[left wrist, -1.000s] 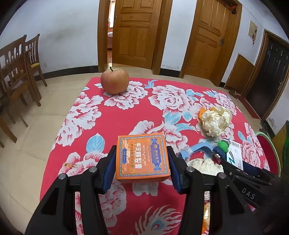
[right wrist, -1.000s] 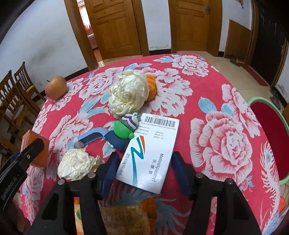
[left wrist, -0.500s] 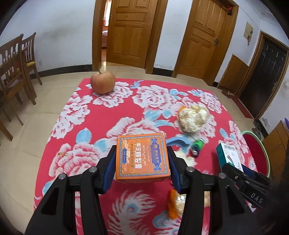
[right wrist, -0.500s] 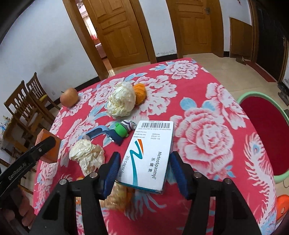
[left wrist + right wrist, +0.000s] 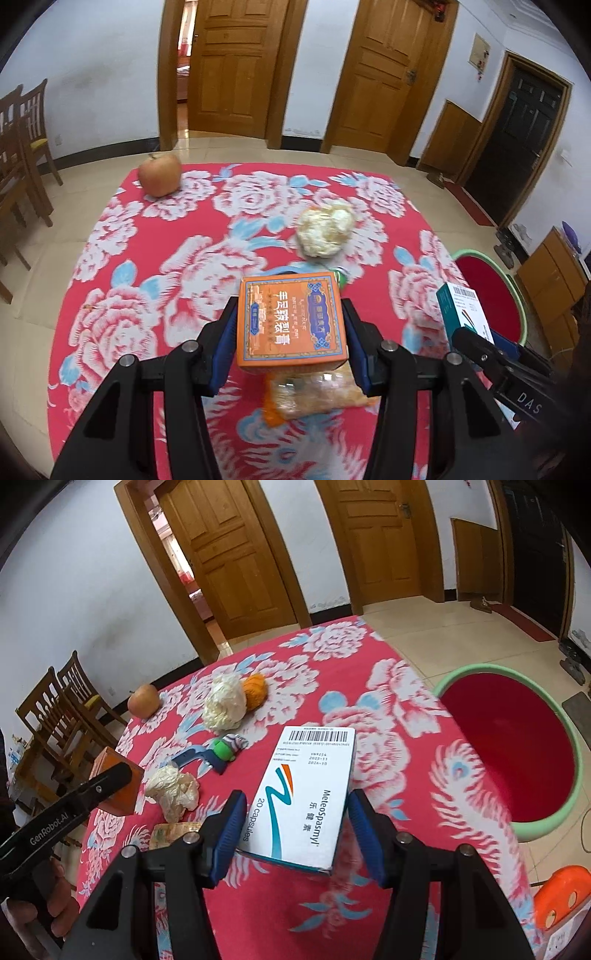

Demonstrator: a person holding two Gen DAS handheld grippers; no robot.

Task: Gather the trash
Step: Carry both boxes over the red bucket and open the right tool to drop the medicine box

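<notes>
1. Holding tight, my left gripper [image 5: 291,325] has its blue pads pressed on both sides of the orange box [image 5: 291,319], which is up off the table.
2. My right gripper [image 5: 293,825] holds the white capsule box [image 5: 308,794] the same way. Its pads squeeze the two long sides, and the barcode end points away from me.
3. From the left wrist camera I also see the white capsule box at the right edge, lifted over the table edge.
4. Under the orange box lies a clear snack wrapper [image 5: 317,391] on the flowery red tablecloth [image 5: 147,277].
5. Near the left side of my right gripper sits a small crumpled paper ball [image 5: 173,788]. Just past it lies a blue tool with a green toy [image 5: 212,755] on it.
6. Farther out there is a big crumpled paper ball [image 5: 225,701], and it touches an orange ball [image 5: 255,690] behind it.
7. An apple [image 5: 159,179] sits alone at the far corner of the table, well apart from the trash.
8. A red bin with a green rim [image 5: 506,753] stands on the floor just beside the table, on the right side.
9. Wooden chairs [image 5: 62,716] stand by the wall on the left, and brown doors [image 5: 229,66] are at the back.
</notes>
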